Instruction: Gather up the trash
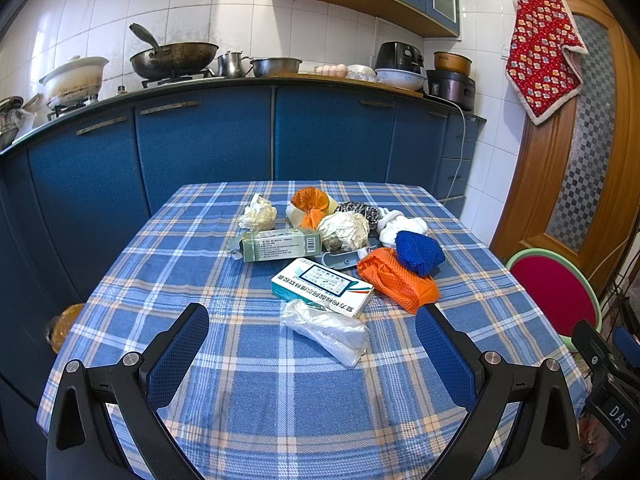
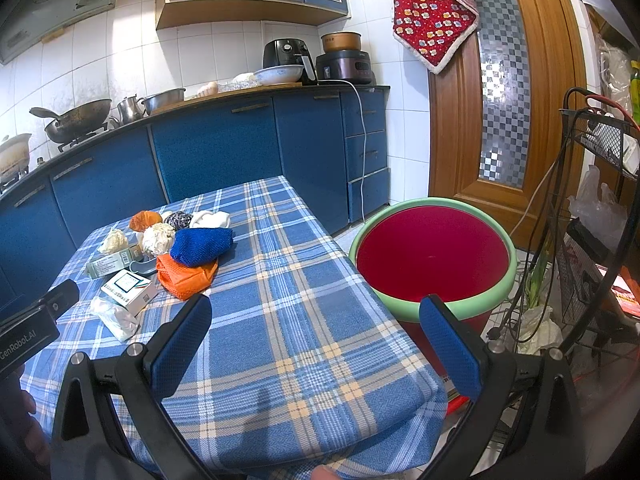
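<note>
A: Trash sits in a heap on the tabletop (image 1: 248, 360), toward its far half, and nothing is lifted yet. The red bin (image 2: 432, 256) with the green rim stands on the floor just beside the tabletop's right edge.

B: So which step is this?

A: The very start, I judge. The left gripper (image 1: 312, 328) hangs spread wide and empty over the near cloth, and the right gripper (image 2: 316, 320) is likewise parted with nothing between its jaws, hovering by the tabletop's corner next to the bin.

B: What does the next move call for?

A: Probably the nearest piece. The orange mesh cloth (image 1: 396, 280) and blue mesh cloth (image 1: 420, 252) lie to the right; the white box (image 1: 322, 286) lies in the middle, its long axis running from near right to far left. The green box (image 1: 280, 245) behind it lies nearly crosswise.

B: And the closest?

A: The clear plastic bag (image 1: 326, 330), touching the white box's near edge, stretched from upper left to lower right between the left fingers. It looks limp, so a low pinch across its middle seems wise.
</note>
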`<action>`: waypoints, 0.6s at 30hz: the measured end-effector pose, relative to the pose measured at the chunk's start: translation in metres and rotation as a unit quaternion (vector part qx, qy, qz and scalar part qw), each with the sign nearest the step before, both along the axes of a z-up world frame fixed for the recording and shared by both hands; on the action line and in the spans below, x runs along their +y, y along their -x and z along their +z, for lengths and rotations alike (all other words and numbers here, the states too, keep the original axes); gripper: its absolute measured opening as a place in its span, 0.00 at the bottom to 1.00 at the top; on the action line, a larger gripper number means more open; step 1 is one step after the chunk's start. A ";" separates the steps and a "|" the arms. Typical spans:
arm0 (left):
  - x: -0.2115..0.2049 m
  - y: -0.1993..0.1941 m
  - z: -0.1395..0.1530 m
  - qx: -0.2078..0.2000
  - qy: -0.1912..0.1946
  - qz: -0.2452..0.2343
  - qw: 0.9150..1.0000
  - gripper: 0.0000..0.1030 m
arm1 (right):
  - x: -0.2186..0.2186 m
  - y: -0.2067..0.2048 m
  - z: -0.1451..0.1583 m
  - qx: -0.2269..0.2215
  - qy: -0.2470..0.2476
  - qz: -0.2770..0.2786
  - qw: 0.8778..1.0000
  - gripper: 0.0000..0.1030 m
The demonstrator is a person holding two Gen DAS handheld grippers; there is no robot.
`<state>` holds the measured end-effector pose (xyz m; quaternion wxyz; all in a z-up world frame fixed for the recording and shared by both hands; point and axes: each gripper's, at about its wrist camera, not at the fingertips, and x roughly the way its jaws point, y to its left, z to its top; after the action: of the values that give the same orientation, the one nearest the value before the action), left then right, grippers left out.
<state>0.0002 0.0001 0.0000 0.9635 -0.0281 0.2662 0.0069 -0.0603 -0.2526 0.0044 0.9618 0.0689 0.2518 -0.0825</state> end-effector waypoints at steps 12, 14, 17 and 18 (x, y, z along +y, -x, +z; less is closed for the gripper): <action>0.000 0.000 0.000 0.000 0.000 0.000 1.000 1.00 | 0.000 0.000 -0.001 0.001 -0.001 0.000 1.000 0.99; 0.000 0.000 0.000 0.000 0.000 0.000 1.000 1.00 | 0.000 0.000 -0.001 0.001 -0.001 0.000 1.000 0.99; 0.000 0.000 0.000 0.000 0.001 0.000 1.000 1.00 | -0.001 0.000 -0.001 0.002 -0.002 0.000 1.000 0.99; 0.000 0.000 0.000 0.000 0.001 0.000 1.000 1.00 | -0.001 0.000 -0.001 0.002 -0.002 0.000 1.000 0.99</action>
<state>0.0002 0.0001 -0.0001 0.9635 -0.0286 0.2662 0.0065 -0.0599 -0.2533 0.0037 0.9611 0.0707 0.2538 -0.0825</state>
